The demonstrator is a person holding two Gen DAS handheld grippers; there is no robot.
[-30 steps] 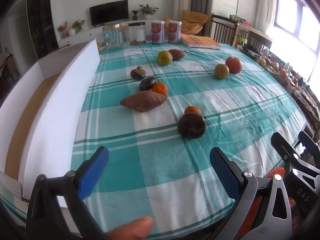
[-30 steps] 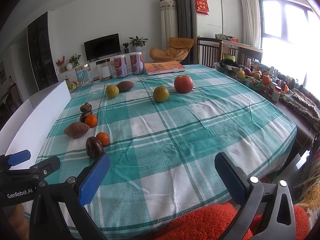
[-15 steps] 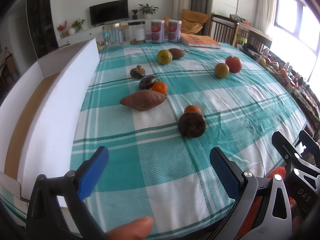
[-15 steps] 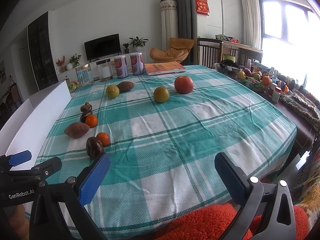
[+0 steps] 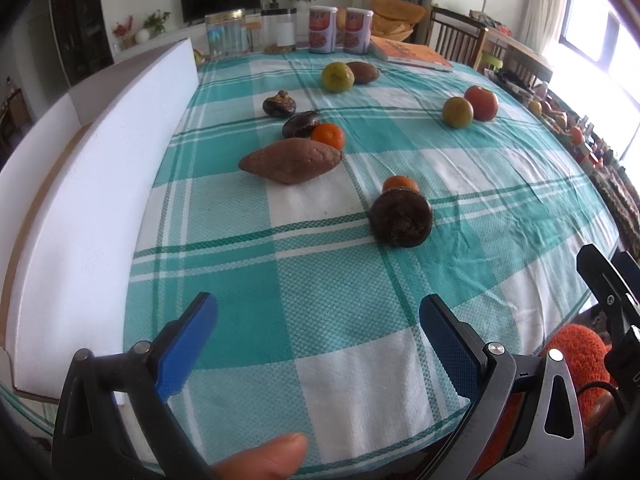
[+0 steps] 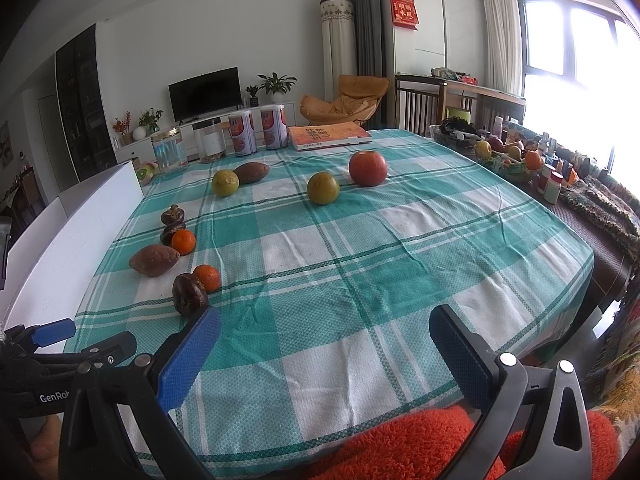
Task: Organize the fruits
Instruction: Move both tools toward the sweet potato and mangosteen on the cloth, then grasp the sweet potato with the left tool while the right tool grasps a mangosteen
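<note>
Fruits lie spread on a teal checked tablecloth [image 5: 280, 320]. Nearest my left gripper [image 5: 318, 320] is a dark mangosteen [image 5: 401, 219] with a small orange [image 5: 400, 183] behind it. Farther are a sweet potato [image 5: 292, 160], another orange [image 5: 328, 135], two more dark mangosteens [image 5: 300, 124], a green citrus [image 5: 338, 77], and a red apple [image 5: 482, 103] beside a yellow-green fruit [image 5: 457, 111]. Both grippers hover open and empty over the near table edge. My right gripper [image 6: 324, 340] also sees the near mangosteen [image 6: 189, 294] and the apple [image 6: 368, 168].
A long white open box [image 5: 92, 184] lies along the table's left side. Cans [image 5: 322, 35], jars [image 5: 226, 38] and an orange book [image 5: 412, 54] stand at the far edge. A bowl of fruit and bottles [image 6: 516, 160] sit off the right side.
My left gripper has moved a little forward and lower toward the near mangosteen. The right gripper has barely moved. Both stay open.
</note>
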